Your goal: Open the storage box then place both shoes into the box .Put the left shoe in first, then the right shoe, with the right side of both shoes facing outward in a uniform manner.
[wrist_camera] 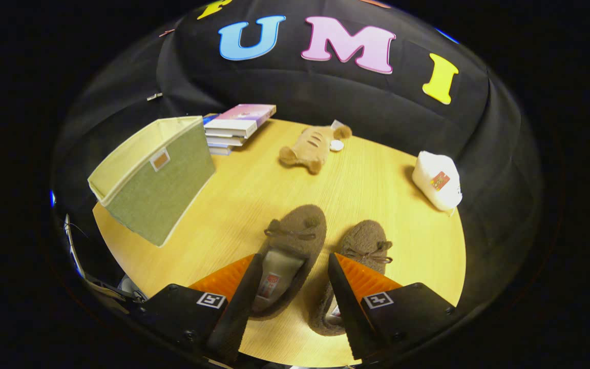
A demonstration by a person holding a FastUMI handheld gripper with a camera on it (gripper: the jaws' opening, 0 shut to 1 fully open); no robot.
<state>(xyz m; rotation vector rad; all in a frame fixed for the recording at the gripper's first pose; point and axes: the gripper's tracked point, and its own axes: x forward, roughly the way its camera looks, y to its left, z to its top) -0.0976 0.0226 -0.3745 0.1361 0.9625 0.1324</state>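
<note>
Claw: your gripper (295, 271) fingers spread wide, pinching nothing.
Left shoe: brown slipper (291, 251) lies between your fingers, heel nearest you, toe pointing away.
Right shoe: second slipper (364, 246) just beside it, partly under your right finger.
Box: green storage box (159, 177) ahead-left, tipped on the table (254, 189).
Beyond: books (236, 128), plush toy (313, 146), white pouch (436, 179) ahead-right.

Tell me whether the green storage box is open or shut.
Open: the green storage box shows no lid, its pale inner walls visible. Gripper open over the shoes.
</note>
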